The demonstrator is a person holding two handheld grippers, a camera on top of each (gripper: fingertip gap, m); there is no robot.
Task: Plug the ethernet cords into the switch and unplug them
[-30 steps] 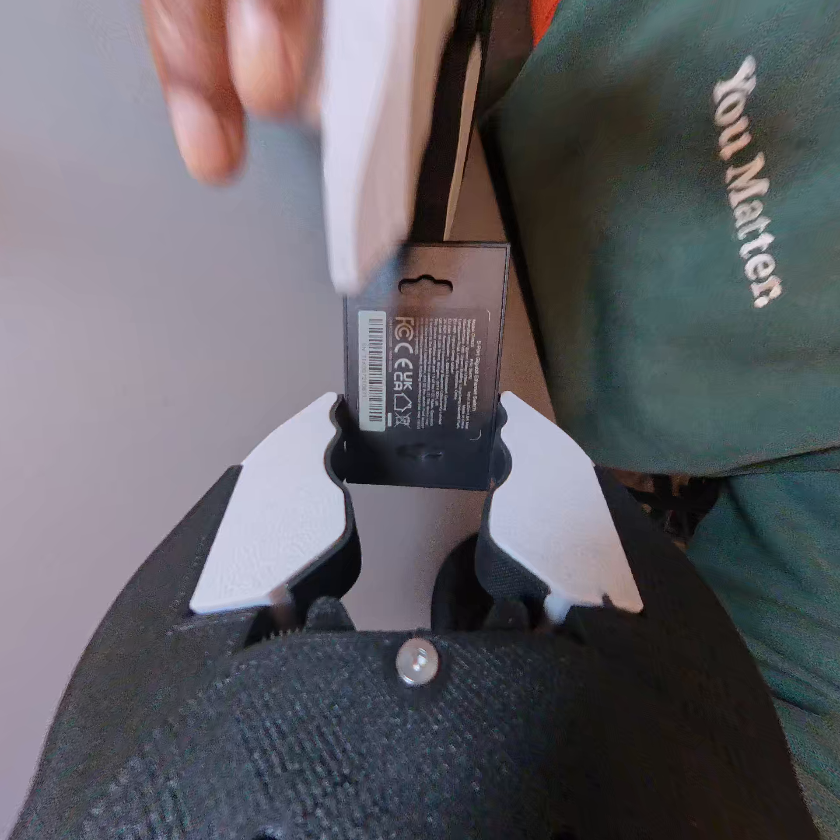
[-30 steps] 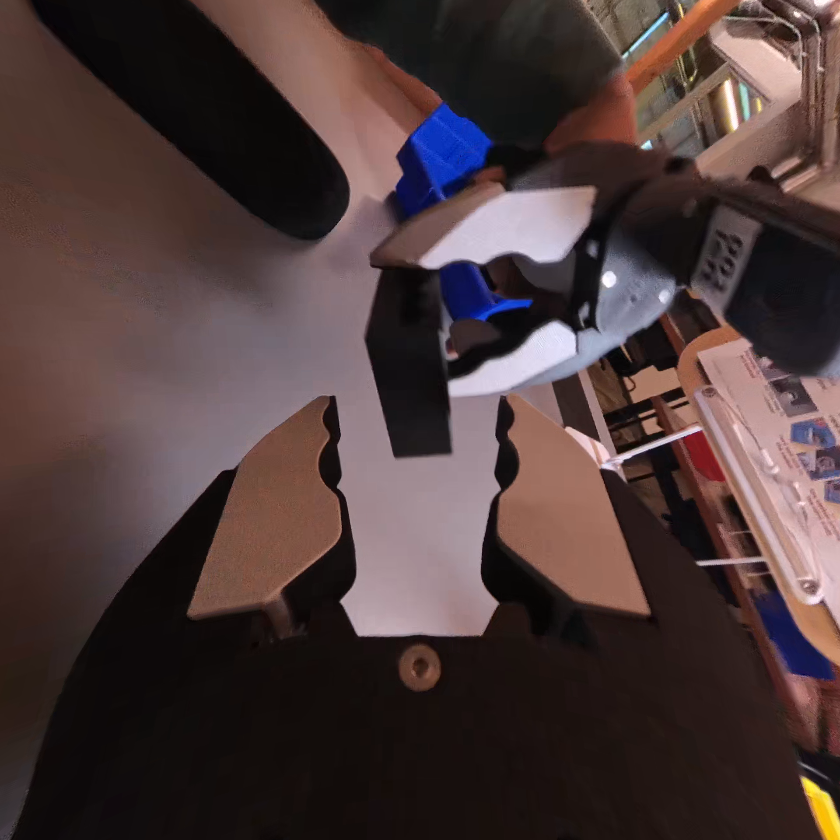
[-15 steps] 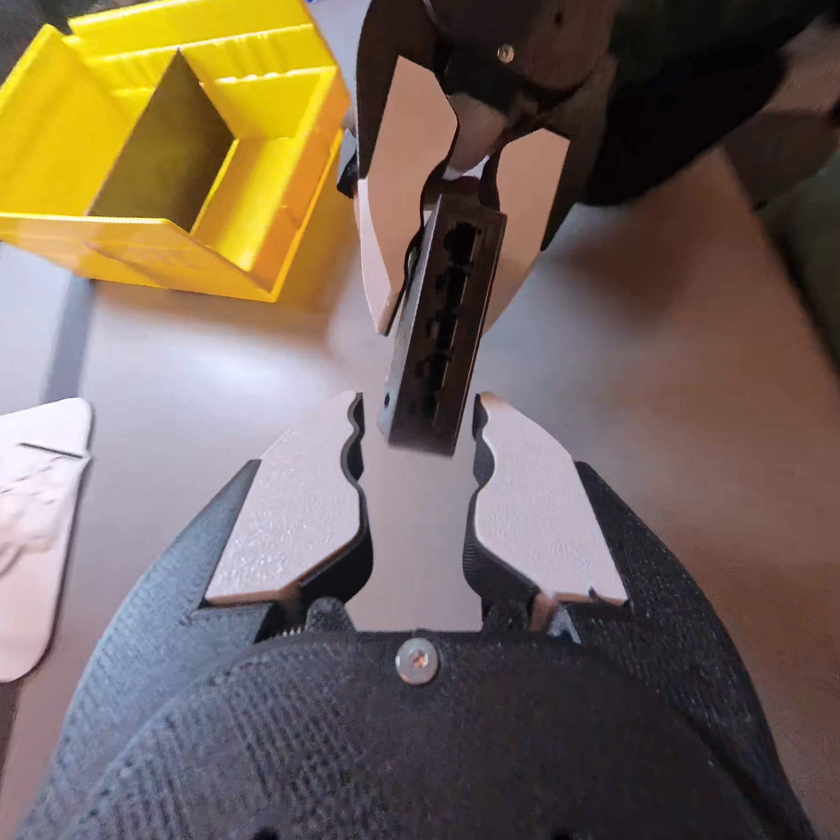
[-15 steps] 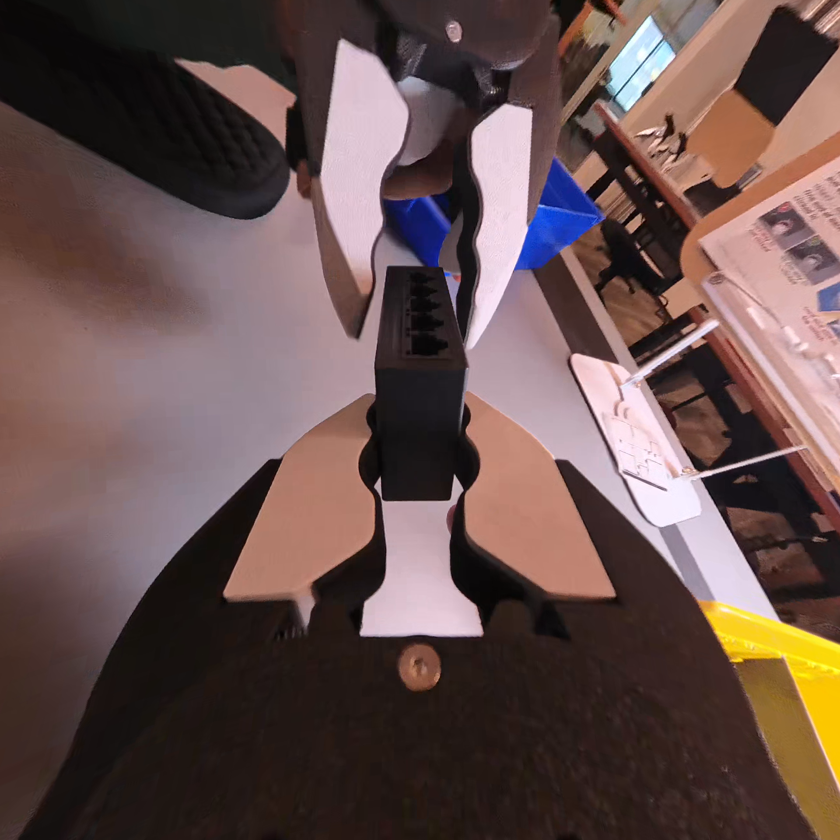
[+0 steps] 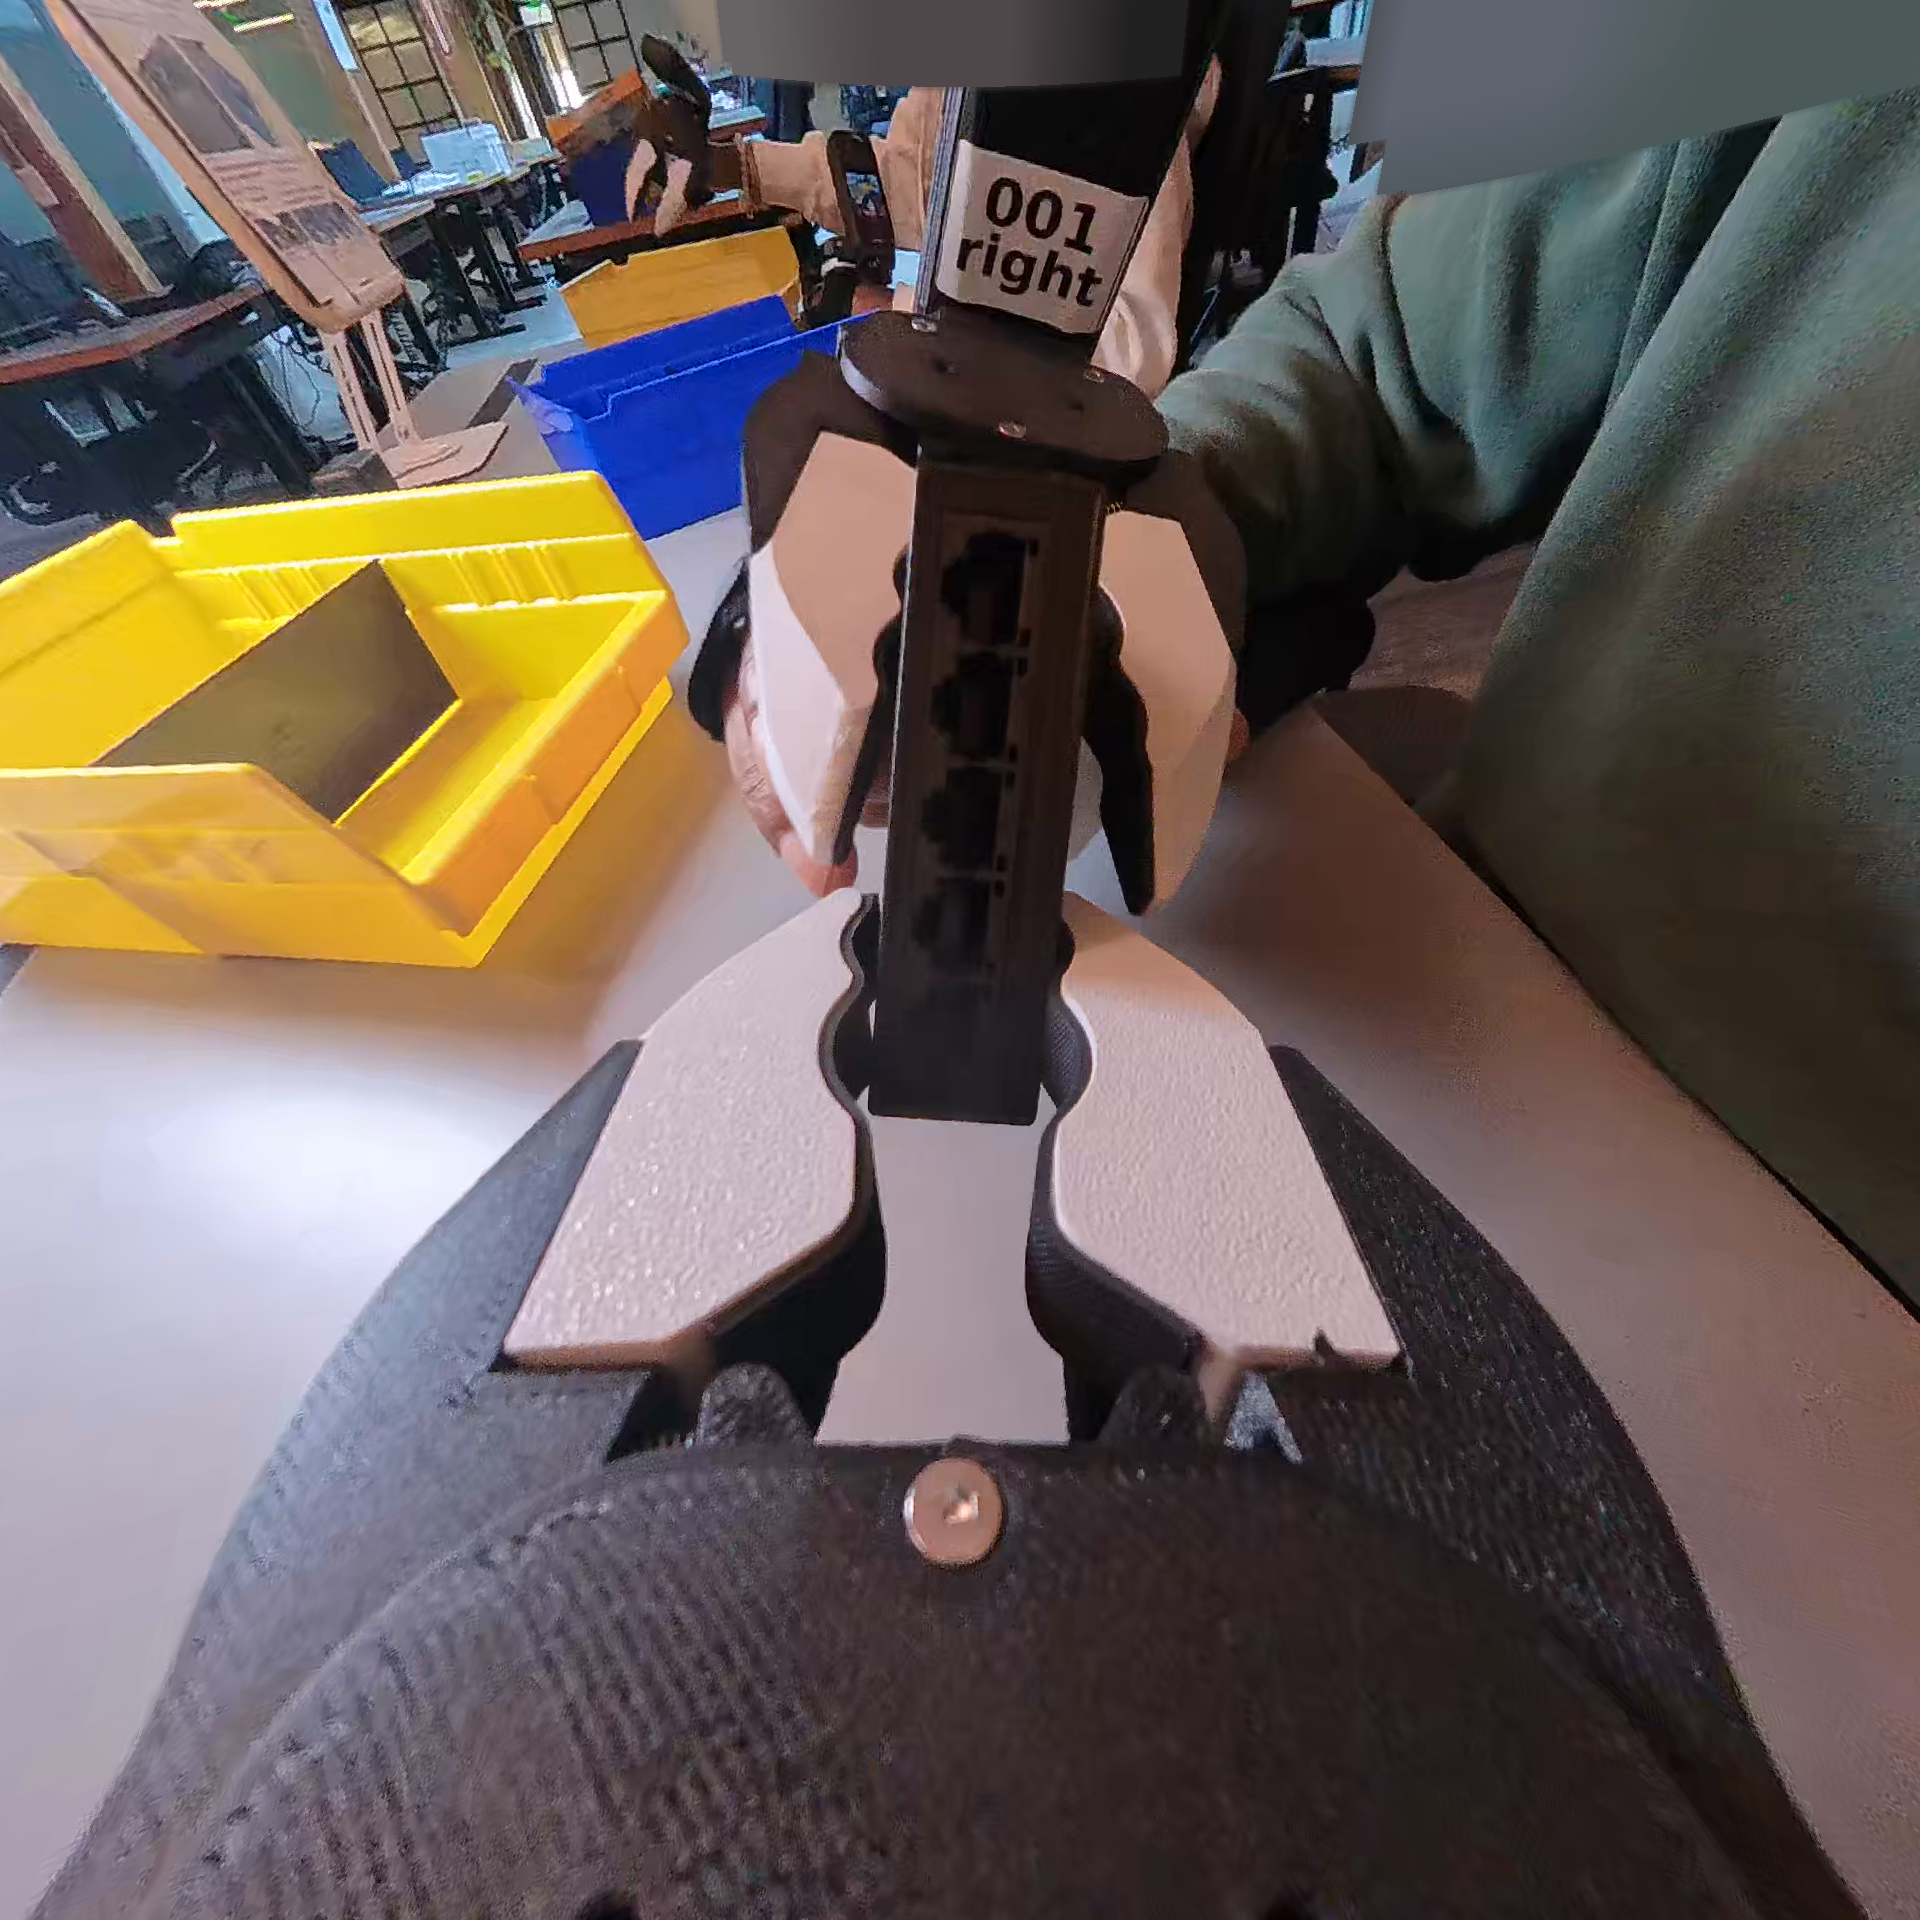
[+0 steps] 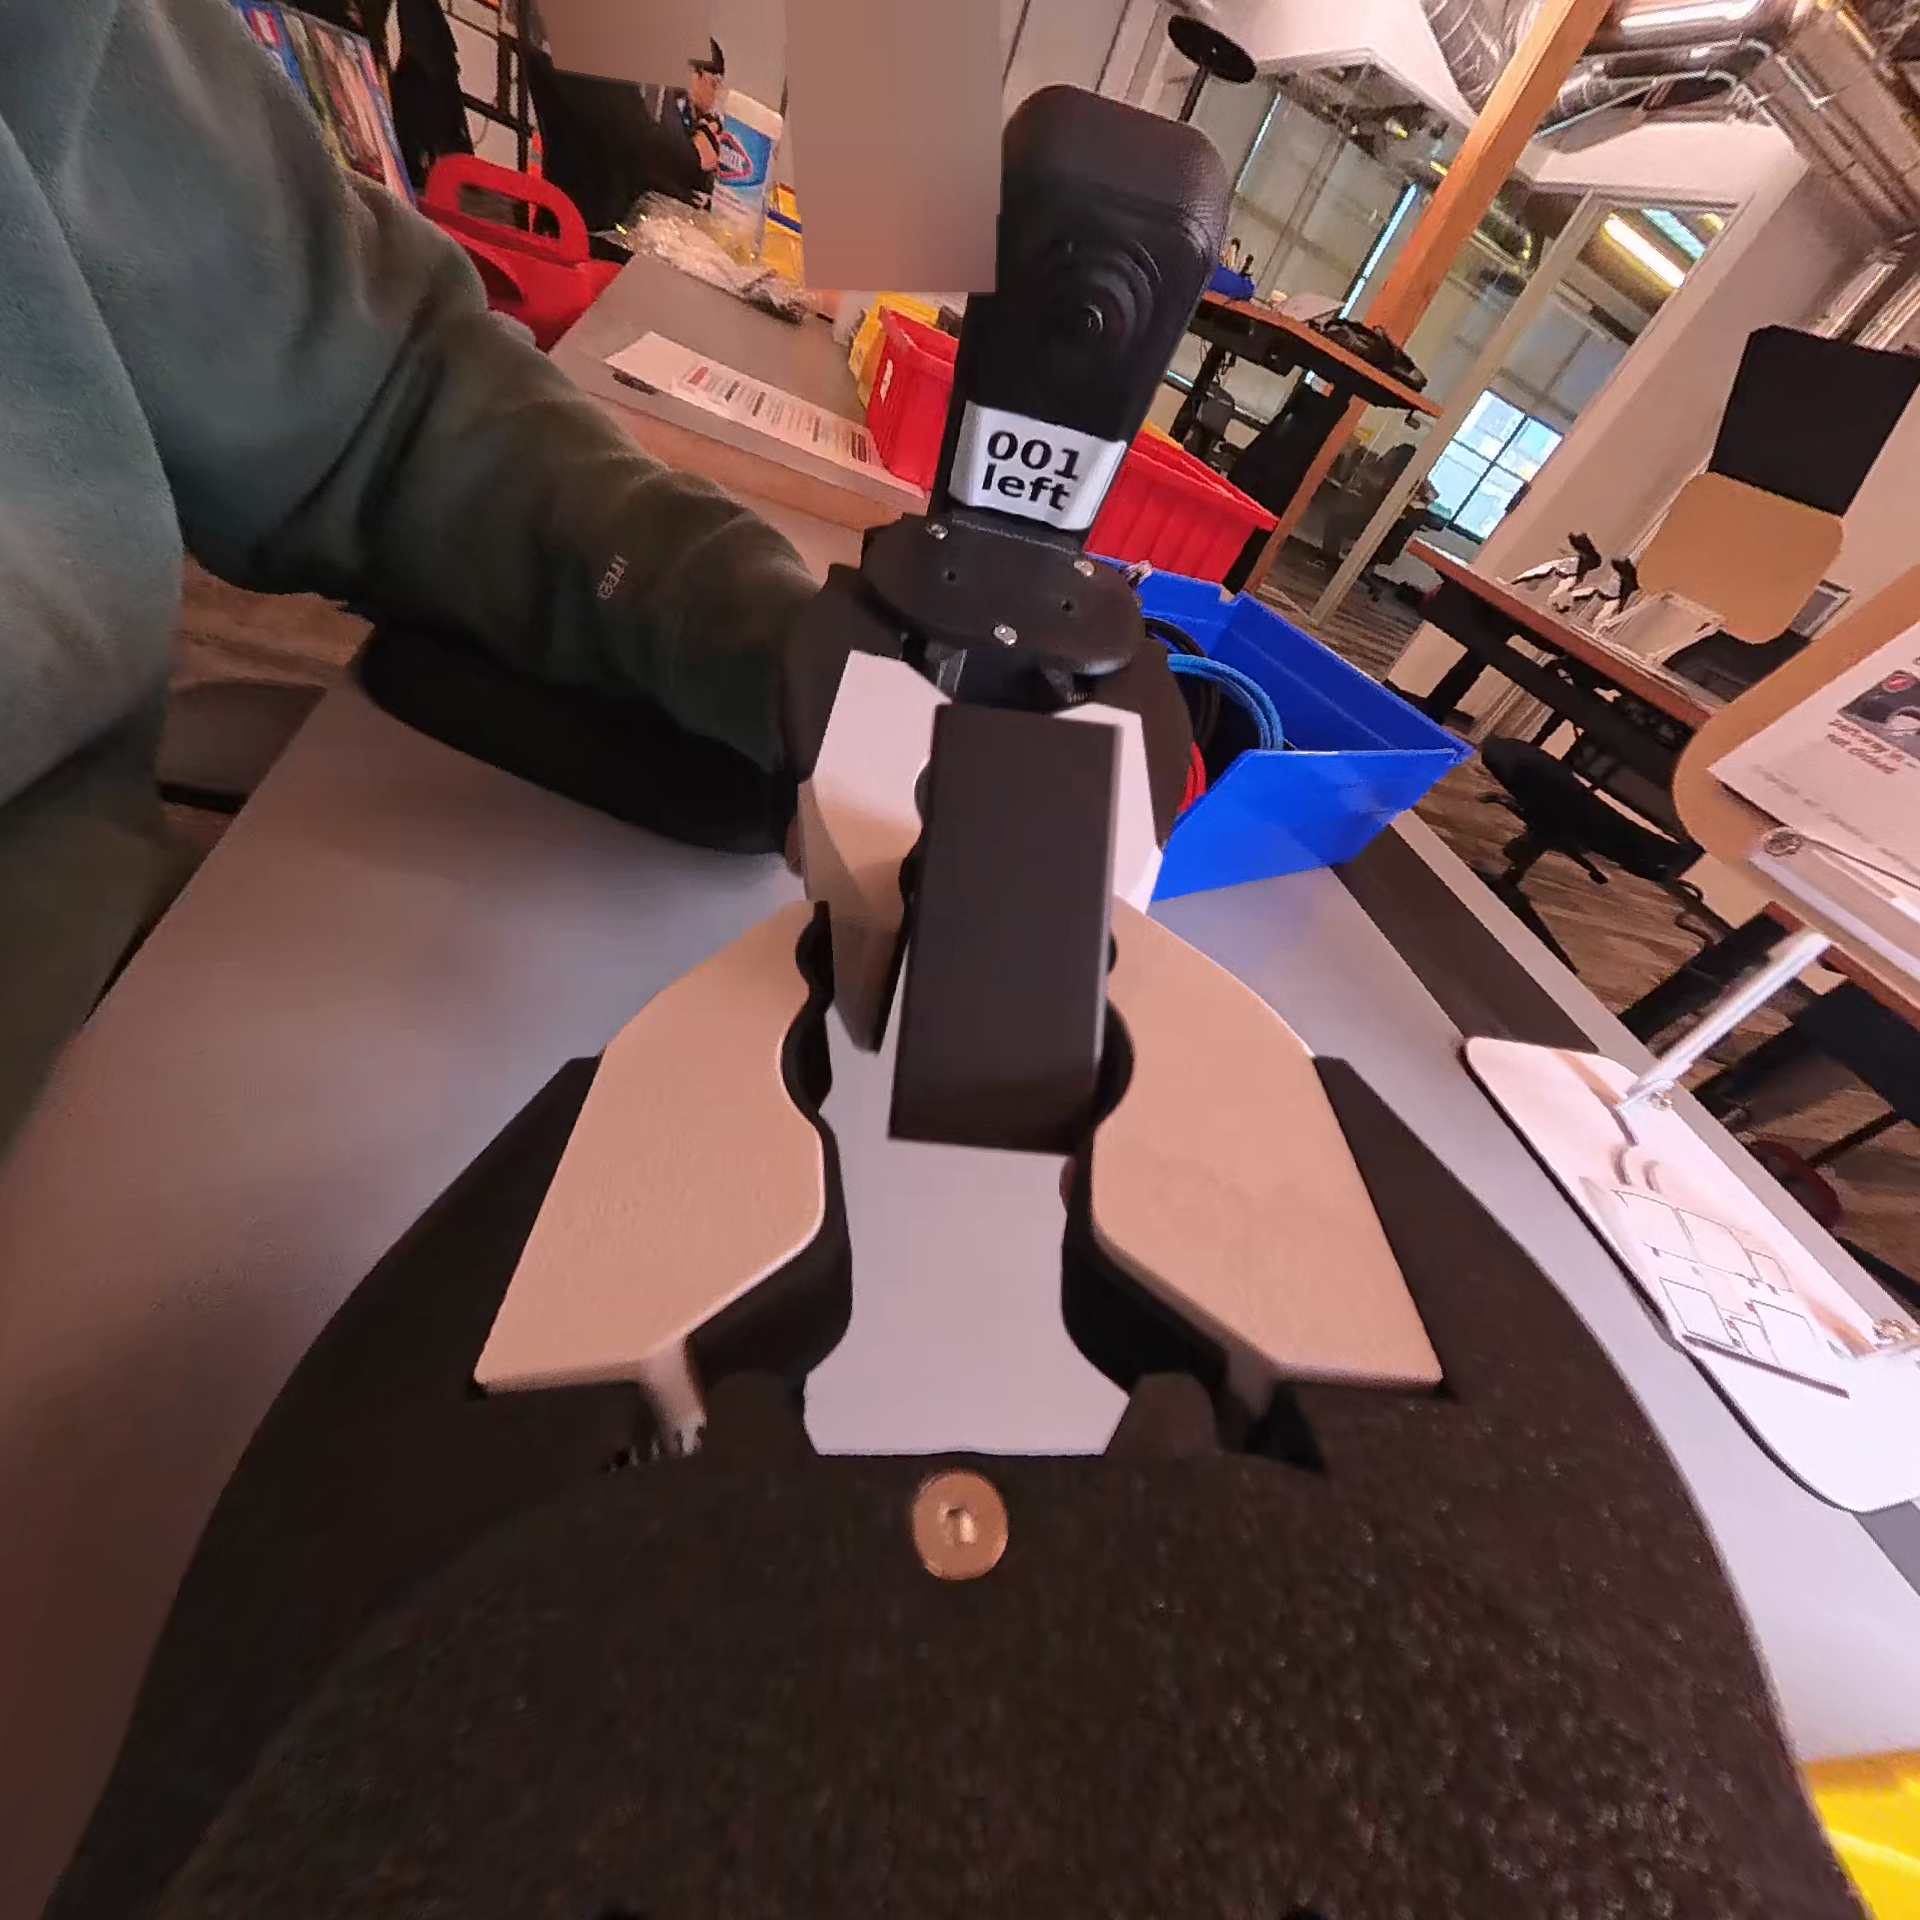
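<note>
The black ethernet switch [image 5: 982,727] is held in the air between both grippers, port side up in the left wrist view. My left gripper [image 5: 961,940] is shut on its near end. My right gripper [image 6: 961,966] is shut on the other end of the switch [image 6: 1003,914], whose plain side shows in the right wrist view. Each gripper faces the other; the right one's white finger [image 5: 800,707] shows beyond the switch. All visible ports are empty. Coiled blue and red ethernet cords [image 6: 1242,717] lie in a blue bin [image 6: 1320,800] behind the left gripper.
A yellow bin [image 5: 499,831] with a dark divider stands left on the grey table [image 5: 260,1143]; the blue bin [image 5: 675,416] is behind it. A white stand base [image 6: 1662,1226] sits near the table's right edge. A person's green sleeve [image 5: 1662,623] is at the right. Less than 4 cm separates the two grippers' tips.
Both grippers have levelled out from steep angles. The left gripper let go of the switch's flat sides, the right gripper took one end, and the left has now shut on the other end.
</note>
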